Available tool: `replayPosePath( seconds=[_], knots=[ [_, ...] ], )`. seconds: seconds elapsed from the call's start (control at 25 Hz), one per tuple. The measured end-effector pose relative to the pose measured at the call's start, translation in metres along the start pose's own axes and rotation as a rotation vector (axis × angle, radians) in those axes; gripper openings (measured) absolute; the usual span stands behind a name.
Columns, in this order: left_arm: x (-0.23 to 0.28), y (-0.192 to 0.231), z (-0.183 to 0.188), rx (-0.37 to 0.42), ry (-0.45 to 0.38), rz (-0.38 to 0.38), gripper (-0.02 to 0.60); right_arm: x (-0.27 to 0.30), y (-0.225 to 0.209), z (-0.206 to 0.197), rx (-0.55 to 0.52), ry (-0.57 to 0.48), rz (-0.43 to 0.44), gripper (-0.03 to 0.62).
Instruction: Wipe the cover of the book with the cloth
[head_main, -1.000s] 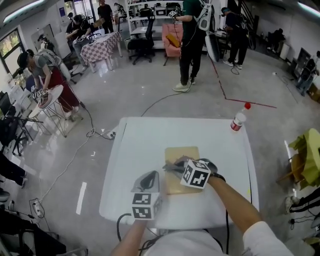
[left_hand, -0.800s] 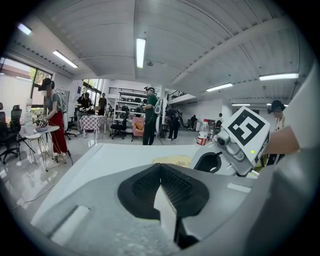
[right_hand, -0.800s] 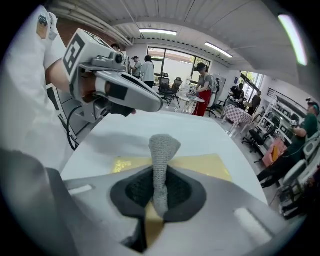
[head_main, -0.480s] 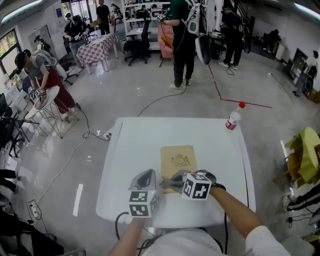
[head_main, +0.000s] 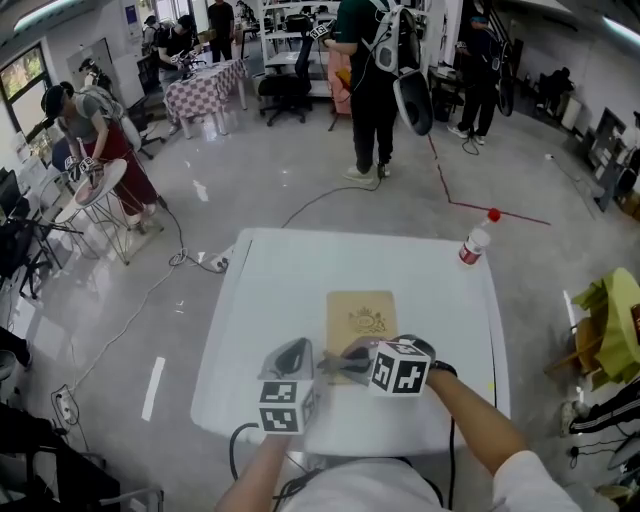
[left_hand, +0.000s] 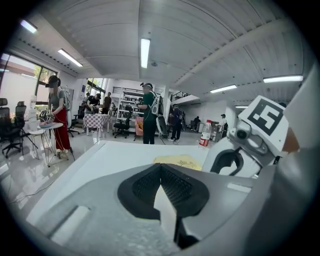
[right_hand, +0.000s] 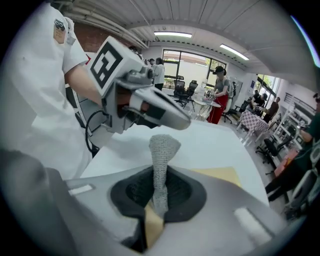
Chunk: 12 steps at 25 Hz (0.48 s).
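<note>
**Cloth drawn back to the book's near edge**

Since a second ago the right gripper (head_main: 345, 362) has pulled toward the person. It was over the near half of the book (head_main: 360, 318) and now sits at the book's near edge, so almost the whole tan cover with its printed emblem shows. Over the last half second it has hardly shifted. The left gripper (head_main: 293, 352) has kept its place throughout.

The right gripper's jaws are closed on the grey knitted cloth (right_hand: 161, 165), which is pinched between the pads with a short tuft standing out past them. From the head view the cloth (head_main: 352, 358) lies at or just over the near edge of the cover. Whether it actually presses on the cover cannot be told.

The left gripper hangs above the table (head_main: 270, 300), just left of the book's near-left corner. Its jaws are together with nothing between them, and it is not steadying the book. The book lies flat near the middle of the white table, and a bottle (head_main: 477, 240) stands well apart at the far right corner.

My judgement is that wiping is under way, with one stroke toward the near edge just ended. No dirt or streak is visible to show how much of the cover has been covered. Further passes, especially over the far half, probably remain.
</note>
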<state>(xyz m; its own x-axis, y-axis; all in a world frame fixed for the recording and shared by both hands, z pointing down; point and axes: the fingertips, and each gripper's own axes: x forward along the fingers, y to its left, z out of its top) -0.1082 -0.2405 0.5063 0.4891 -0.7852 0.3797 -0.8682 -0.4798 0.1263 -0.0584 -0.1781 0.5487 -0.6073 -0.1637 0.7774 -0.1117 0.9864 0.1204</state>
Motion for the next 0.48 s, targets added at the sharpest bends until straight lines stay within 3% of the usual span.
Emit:
replayPosePath(
  seconds=[0.28,0.48],
  knots=[
    [-0.006,0.003,-0.002,-0.003,0.004,0.031,0.006,-0.01,-0.102,0.012,0.024,-0.033,-0.229,0.028],
    [-0.014,0.009,-0.004,-0.011,-0.001,0.06,0.007,0.009,-0.139,0.017,0.021,-0.033,-0.267,0.028]
  ],
)
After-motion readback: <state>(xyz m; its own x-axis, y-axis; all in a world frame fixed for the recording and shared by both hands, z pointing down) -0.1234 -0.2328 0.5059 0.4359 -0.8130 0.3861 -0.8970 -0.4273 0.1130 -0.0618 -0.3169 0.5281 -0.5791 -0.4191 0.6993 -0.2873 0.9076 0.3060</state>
